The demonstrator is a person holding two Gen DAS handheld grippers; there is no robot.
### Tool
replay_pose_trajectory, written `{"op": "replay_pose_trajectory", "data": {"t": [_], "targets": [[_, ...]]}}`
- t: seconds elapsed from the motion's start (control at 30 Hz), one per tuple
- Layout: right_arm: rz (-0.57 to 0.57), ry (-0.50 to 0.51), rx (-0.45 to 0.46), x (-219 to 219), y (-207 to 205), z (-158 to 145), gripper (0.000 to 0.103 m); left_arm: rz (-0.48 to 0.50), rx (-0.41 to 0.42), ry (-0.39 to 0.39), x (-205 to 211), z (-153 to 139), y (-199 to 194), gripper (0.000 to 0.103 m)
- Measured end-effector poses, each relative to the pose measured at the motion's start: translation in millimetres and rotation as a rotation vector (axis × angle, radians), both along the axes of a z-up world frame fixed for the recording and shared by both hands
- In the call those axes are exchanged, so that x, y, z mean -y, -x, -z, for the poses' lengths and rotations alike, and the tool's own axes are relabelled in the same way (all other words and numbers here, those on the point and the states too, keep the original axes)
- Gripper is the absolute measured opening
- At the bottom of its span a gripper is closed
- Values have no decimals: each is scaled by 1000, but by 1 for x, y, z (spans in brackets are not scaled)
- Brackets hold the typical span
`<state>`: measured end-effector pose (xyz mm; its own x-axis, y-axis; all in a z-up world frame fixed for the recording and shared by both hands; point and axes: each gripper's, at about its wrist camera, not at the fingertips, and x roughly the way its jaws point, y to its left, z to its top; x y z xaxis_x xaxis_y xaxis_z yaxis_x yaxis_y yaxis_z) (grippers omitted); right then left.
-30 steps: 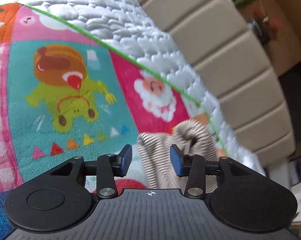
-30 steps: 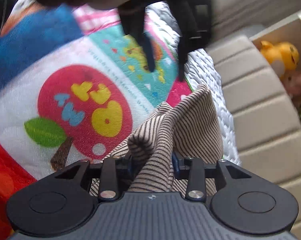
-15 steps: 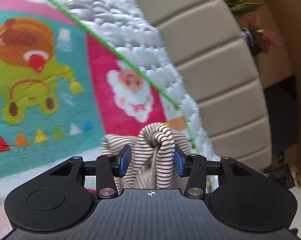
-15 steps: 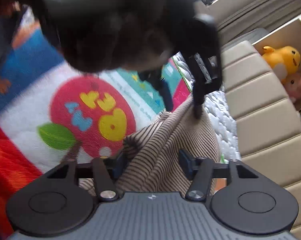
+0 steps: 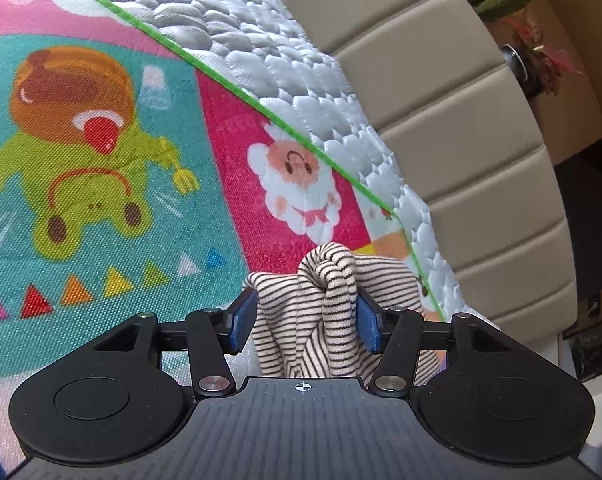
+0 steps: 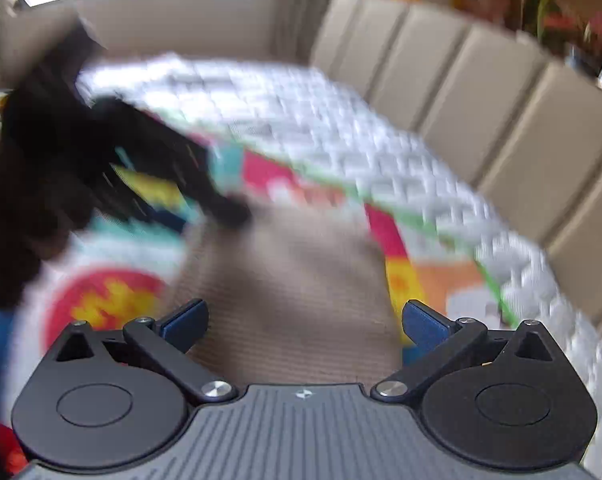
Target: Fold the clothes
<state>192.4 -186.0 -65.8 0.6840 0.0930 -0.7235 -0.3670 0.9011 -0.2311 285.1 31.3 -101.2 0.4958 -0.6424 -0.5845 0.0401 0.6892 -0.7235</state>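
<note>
Right now we hold a bunched fold of the striped garment (image 5: 325, 304) between the pads of our left gripper (image 5: 307, 316), over the cartoon play mat (image 5: 101, 200) near its green-trimmed edge. Our right gripper (image 6: 303, 322) stands wide and holds nothing, the cloth stretching straight ahead of it toward the left one, so the left is nearer.
</note>
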Motion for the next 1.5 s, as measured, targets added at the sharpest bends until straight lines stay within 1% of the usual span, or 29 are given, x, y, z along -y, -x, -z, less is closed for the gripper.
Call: {"op": "replay_pose_trajectory", "data": {"t": [0.07, 0.1, 0.2, 0.3, 0.37, 0.43, 0.47, 0.53, 0.57, 0.63, 0.67, 0.77, 0.8, 0.83, 0.87, 0.93, 1.0, 1.2, 1.27, 1.37, 1.4, 1.43, 1.47, 1.5], "targets": [[54, -82, -18, 7, -1, 15, 103, 16, 0, -35, 3, 0, 0, 59], [71, -98, -20, 10, 3, 17, 103, 16, 4, -42, 4, 2, 0, 60], [76, -89, -32, 8, 2, 15, 103, 15, 12, -55, 6, 5, -1, 62], [72, -81, -29, 8, 4, 16, 103, 9, 8, -62, 4, 8, 0, 68], [72, -85, -47, 9, 3, 13, 103, 4, 8, -66, 3, 6, 0, 67], [71, -89, -63, 10, 3, 10, 103, -7, 26, -79, 0, -6, 3, 64], [68, -89, -66, 10, 2, 10, 103, -14, 57, -92, -1, -17, 7, 61], [62, -89, -72, 11, 1, 10, 103, -36, 148, -117, -4, -42, 16, 58], [59, -89, -76, 12, 0, 10, 103, -43, 192, -95, -8, -53, 20, 58], [55, -86, -79, 11, -1, 10, 103, -48, 237, 25, -14, -64, 25, 58], [51, -80, -76, 10, -1, 10, 103, -36, 244, 86, -13, -64, 24, 57], [35, -74, -71, 11, 0, 4, 103, 0, 193, 95, 5, -44, 15, 50], [29, -73, -69, 11, 1, 1, 103, 11, 176, 99, 12, -38, 12, 48], [22, -72, -61, 11, 2, -2, 103, 22, 158, 99, 18, -31, 9, 43], [11, -72, -31, 11, 5, -10, 103, 26, 133, 79, 20, -22, 7, 36], [-18, -51, 28, 8, 11, -22, 103, 23, 98, 85, 19, -10, 4, 27], [-54, -17, 42, 3, 14, -24, 103, 21, 88, 102, 16, -8, 2, 27], [-84, 21, -77, -6, 9, 6, 103, 34, 88, 50, 24, 0, -1, 26], [-83, 34, -69, -8, 11, 8, 103, 32, 90, 42, 24, 2, -2, 25], [-82, 53, -57, -12, 13, 10, 103, 26, 81, 59, 21, 3, -3, 24], [-81, 57, -56, -13, 14, 10, 103, 24, 88, 63, 19, -1, -2, 25], [-81, 55, -61, -12, 14, 10, 103, 22, 114, 72, 17, -8, 0, 31], [-81, 52, -65, -10, 14, 9, 103, 22, 157, 79, 15, -17, 3, 38], [-83, 47, -68, -9, 14, 9, 103, 22, 204, 80, 14, -26, 6, 41]]}}
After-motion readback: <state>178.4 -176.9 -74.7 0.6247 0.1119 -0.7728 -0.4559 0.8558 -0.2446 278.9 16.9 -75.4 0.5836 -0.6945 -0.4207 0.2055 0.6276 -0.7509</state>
